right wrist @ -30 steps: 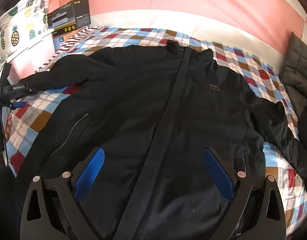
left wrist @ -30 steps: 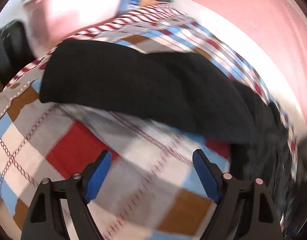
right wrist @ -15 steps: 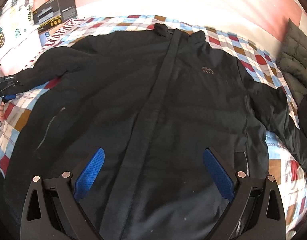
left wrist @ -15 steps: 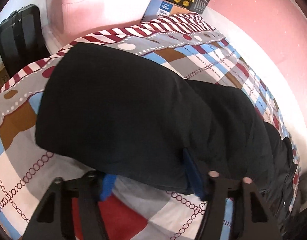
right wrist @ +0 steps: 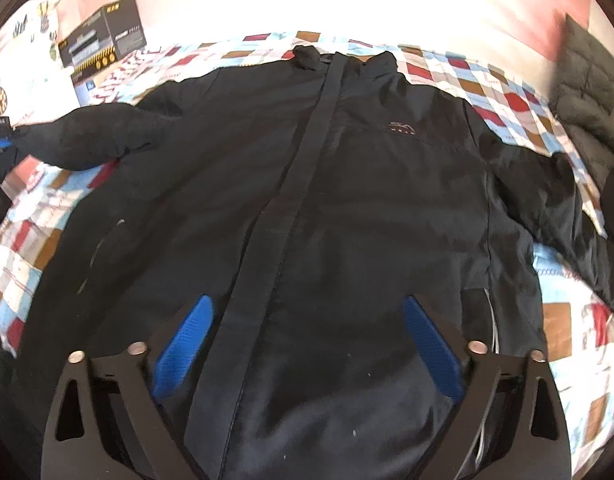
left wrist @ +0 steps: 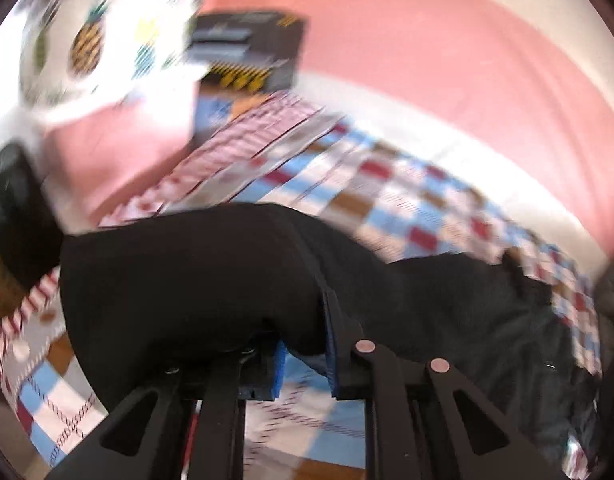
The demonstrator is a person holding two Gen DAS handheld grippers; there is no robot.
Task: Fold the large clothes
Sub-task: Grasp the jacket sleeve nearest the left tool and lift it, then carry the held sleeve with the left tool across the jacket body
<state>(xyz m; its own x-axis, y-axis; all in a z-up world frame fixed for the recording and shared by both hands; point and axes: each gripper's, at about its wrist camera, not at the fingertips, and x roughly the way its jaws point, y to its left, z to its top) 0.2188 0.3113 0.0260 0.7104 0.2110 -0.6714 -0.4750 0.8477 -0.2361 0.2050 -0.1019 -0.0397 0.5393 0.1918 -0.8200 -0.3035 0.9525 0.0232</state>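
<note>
Left tongs [left wrist: 305, 354] closing on the jacket sleeve [left wrist: 195, 280]; sleeve now lifted off the bed.

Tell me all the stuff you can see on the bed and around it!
jacket: one, black, spread flat on the bed, front up.
sleeve: one, black, its end between the left tool's pads.
bedspread: one, checked in red, blue, brown and white, under the jacket.
box: one, black with yellow marks, past the bed's far left corner.
pineapple cloth: one, white with pineapples, left of the box.
quilted coat: one, dark grey, at the bed's far right.
left tool: one, black with blue pads, closing on the sleeve.
right tool: one, black with blue pads, wide over the jacket's lower front, just beginning to close.
</note>
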